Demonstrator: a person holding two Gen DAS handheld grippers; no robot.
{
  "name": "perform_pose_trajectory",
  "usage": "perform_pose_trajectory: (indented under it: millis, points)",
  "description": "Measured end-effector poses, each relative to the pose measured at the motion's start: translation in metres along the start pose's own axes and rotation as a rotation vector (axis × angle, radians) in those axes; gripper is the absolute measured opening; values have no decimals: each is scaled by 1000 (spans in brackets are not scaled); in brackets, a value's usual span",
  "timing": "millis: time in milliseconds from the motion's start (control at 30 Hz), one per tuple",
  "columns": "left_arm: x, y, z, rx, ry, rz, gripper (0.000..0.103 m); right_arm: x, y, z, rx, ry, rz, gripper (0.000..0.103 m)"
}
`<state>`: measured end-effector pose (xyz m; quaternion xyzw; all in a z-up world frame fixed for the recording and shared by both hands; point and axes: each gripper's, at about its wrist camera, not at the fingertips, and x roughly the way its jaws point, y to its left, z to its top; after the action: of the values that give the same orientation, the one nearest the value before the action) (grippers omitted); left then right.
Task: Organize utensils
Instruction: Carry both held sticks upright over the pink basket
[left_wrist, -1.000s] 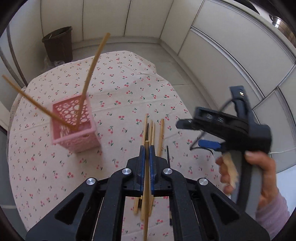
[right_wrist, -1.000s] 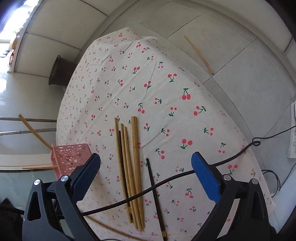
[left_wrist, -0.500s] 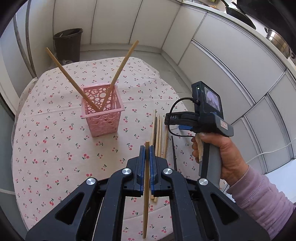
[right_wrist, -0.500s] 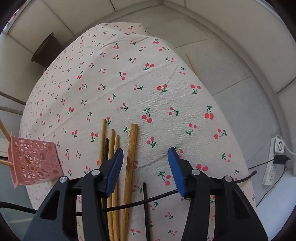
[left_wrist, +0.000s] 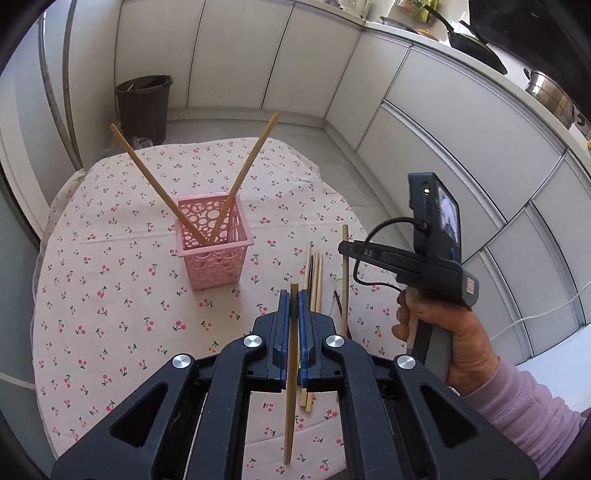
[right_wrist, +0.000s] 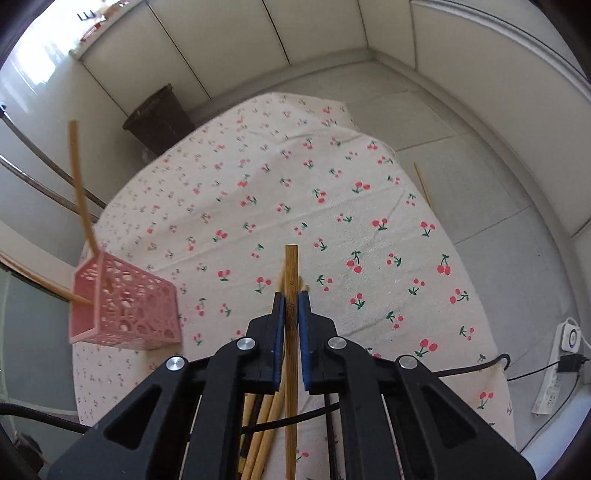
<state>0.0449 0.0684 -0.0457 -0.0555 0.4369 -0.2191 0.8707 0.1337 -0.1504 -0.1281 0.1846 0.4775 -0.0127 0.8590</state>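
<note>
Chopsticks were your job: the pink basket (left_wrist: 214, 243), left of centre on the tabletop (left_wrist: 92, 295), held two. Your left tool (left_wrist: 291, 306) clamped one chopstick (left_wrist: 291, 369), your right tool (right_wrist: 291, 314) another (right_wrist: 291, 280), both lifted lengthwise, apparently for dropping in.

Two chopsticks (left_wrist: 236, 184) in one basket (left_wrist: 216, 254), perhaps seven loose.

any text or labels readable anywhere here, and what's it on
"DAS", partly readable, white letters on the black arm of the right tool.
Small orange label on that tool's grey handle: too small to read.
Small lit screen on it: blurred.
White power strip on the floor: no legible marking.
</note>
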Motion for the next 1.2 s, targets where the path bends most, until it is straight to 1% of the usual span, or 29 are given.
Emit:
perform_pose_trajectory:
  millis: [133, 267, 433, 533, 600, 667, 800, 967, 1067, 1133, 1200]
  points:
    - [-11, -4, 0, 12, -29, -4, 4, -47, 11, -7, -58, -77, 59, 7]
    - [-20, -5, -2, 13, -52, 1, 4, -82, 21, -14, -109, -123, 103, 7]
    - [-41, -4, -1, 0, -101, 1, 4, -113, 24, -22, -156, -161, 122, 7]
    - [-53, -4, 2, -6, -139, 4, 4, -123, 25, -20, -163, -170, 139, 7]
    - [-58, -4, 5, -13, -156, 3, 4, -133, 27, -18, -168, -191, 143, 7]
    - [-63, -4, 11, -27, -176, 6, 4, -146, 31, -10, -174, -231, 137, 8]
    - [-75, -5, 32, -45, -227, 11, 4, -169, 37, 15, -151, -302, 168, 7]
    - [-99, -5, 66, -71, -335, 26, 4, -196, 54, 44, -144, -410, 202, 8]
    - [-112, -3, 83, -89, -406, 66, 4, -204, 64, 56, -144, -464, 222, 8]
    - [-116, 1, 92, -102, -453, 103, 4, -203, 67, 59, -131, -479, 239, 8]
    - [-115, 6, 98, -118, -474, 120, 4, -197, 69, 63, -113, -483, 250, 8]
